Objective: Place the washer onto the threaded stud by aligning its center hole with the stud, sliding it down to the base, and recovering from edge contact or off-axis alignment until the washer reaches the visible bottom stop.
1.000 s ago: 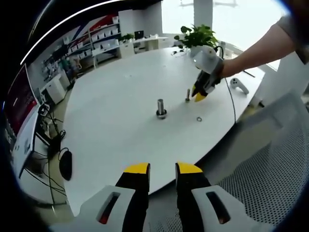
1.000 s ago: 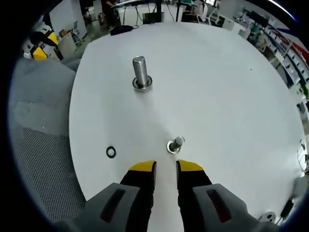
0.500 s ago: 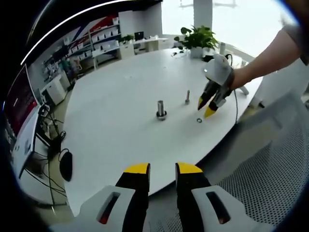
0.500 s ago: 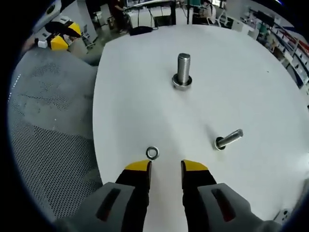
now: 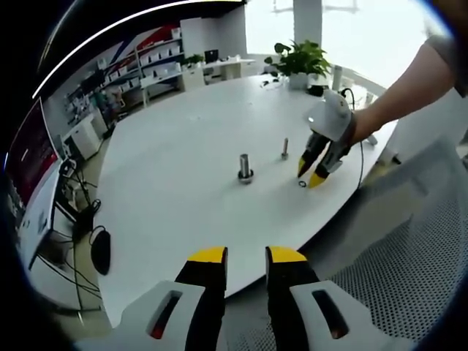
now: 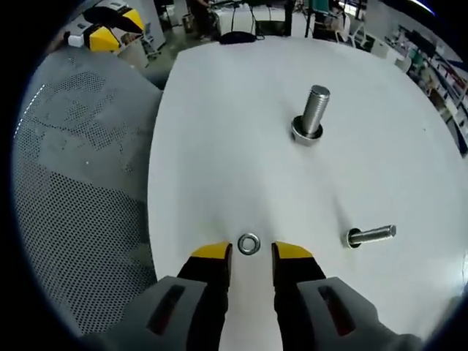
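1. the small silver metal washer (image 6: pixel 248 243) lies flat on the round white table (image 6: pixel 234 146), near the table's edge; in the right gripper view it sits just beyond and between the two yellow tips of the right gripper (image 6: pixel 251 252), whose jaws stand apart with a gap about as wide as the washer and hold nothing.
2. in the left gripper view the same washer (image 5: pixel 302 183) is a tiny ring on the table (image 5: pixel 183 161), with the right gripper (image 5: pixel 310 177) angled down over it, held by a person's hand (image 5: pixel 362 121) reaching in from the right; its yellow tips are just beside the ring, and i cannot tell whether they touch it.
3. the thin silver threaded stud (image 6: pixel 371 235) rises from a small round base on the table, near the washer but apart from it; in the left gripper view the stud (image 5: pixel 284 148) stands upright just beyond the washer.
4. a thicker silver metal bolt-like post with a wide collar at its foot (image 6: pixel 310 115) stands farther out on the table; in the left gripper view this post (image 5: pixel 245 167) is beside the thin stud.
5. the left gripper (image 5: pixel 246 256) hangs off the table's near edge, above a grey mesh surface (image 5: pixel 395 256), its jaws slightly apart and empty.
6. a green potted plant (image 5: pixel 298 57) stands at the far side of the table.
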The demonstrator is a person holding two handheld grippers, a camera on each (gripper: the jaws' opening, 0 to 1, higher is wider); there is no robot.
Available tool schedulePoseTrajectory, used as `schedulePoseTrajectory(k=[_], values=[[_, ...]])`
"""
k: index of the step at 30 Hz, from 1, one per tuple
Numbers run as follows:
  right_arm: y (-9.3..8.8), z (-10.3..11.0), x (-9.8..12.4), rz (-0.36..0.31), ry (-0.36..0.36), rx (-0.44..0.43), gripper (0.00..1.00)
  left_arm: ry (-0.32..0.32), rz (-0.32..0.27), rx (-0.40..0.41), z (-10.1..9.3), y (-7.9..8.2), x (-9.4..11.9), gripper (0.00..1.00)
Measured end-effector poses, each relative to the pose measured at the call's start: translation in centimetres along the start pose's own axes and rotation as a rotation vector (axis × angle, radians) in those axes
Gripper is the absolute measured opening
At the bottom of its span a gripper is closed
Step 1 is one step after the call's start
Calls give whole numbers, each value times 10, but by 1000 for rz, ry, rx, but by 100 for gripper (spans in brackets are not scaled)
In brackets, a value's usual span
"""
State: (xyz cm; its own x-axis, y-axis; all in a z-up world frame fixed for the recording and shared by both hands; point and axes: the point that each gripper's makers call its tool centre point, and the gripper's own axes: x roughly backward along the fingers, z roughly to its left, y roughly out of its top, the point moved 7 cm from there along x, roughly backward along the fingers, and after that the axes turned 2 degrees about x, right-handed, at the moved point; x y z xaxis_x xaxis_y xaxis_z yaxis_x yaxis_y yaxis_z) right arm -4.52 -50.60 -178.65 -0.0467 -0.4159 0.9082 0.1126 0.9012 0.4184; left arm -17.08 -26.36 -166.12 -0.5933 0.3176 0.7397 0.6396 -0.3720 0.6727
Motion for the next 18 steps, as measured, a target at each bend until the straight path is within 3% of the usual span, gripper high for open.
schedulePoseTrajectory(k=[2,5,13,18], values=[[0,0,0,19,-6,109,21,1,-2,-1,0,0,0,18],[0,3,-2,23,23,136,16,1,-6,0,0,1,0,18],[4,0,-4,54,48,128,17,2,-11,0,1,1,0,18],[8,2,-5,110,48,194,16,4,-15,0,1,2,1,18]])
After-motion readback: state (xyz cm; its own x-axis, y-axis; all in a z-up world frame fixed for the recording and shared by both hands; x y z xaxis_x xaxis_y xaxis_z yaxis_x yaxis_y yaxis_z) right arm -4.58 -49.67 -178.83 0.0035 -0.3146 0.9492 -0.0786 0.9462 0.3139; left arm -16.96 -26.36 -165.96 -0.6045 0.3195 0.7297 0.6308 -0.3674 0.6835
